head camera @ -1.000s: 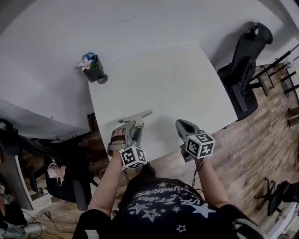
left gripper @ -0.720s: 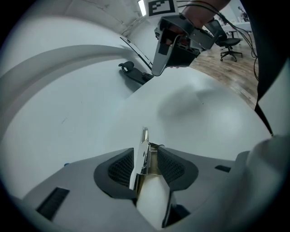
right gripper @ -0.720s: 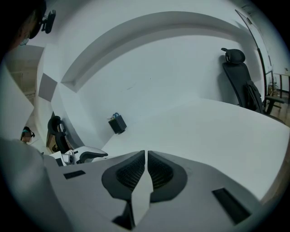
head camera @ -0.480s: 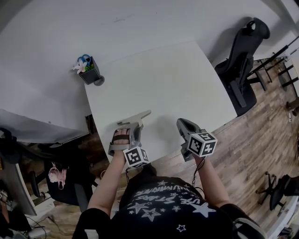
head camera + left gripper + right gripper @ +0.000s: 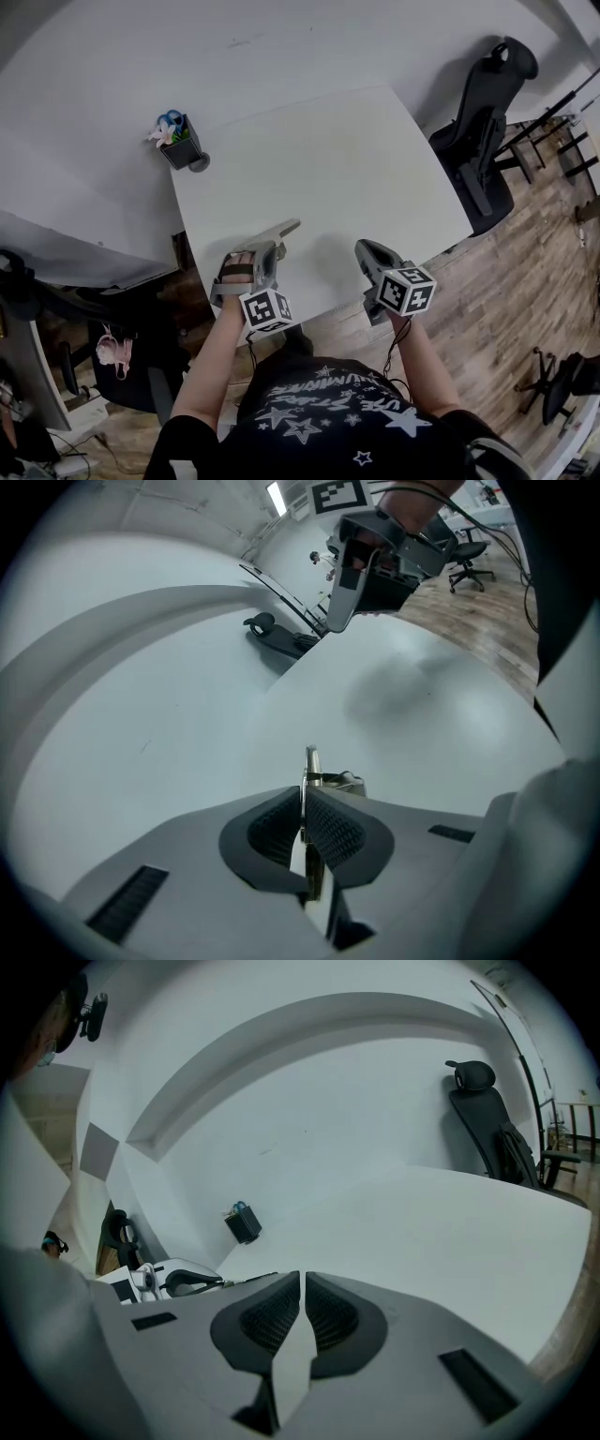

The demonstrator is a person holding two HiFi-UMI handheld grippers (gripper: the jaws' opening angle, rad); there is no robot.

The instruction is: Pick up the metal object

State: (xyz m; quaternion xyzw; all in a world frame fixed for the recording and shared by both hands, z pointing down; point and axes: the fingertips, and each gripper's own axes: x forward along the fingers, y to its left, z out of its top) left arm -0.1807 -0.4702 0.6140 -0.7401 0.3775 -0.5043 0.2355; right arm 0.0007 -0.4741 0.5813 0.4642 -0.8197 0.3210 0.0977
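Right now I am seeing in the left gripper view what the head view is not giving me: the left gripper (image 5: 305, 803) is closing right down on a thin metal object (image 5: 310, 761), its pads pressing on both flat faces and the upper edge sticking out past the fingertips, over the white table (image 5: 187, 742). From the head view the left gripper (image 5: 286, 228) is lying low over the table's (image 5: 356, 159) near edge, and the object is too small to pick out there. The right gripper (image 5: 302, 1302) is showing its jaws together with nothing between them.

I am counting two grippers, one metal object, one table, one dark pen holder (image 5: 183, 145) at the far left corner, and one black chair (image 5: 483, 131) at the table's right side.
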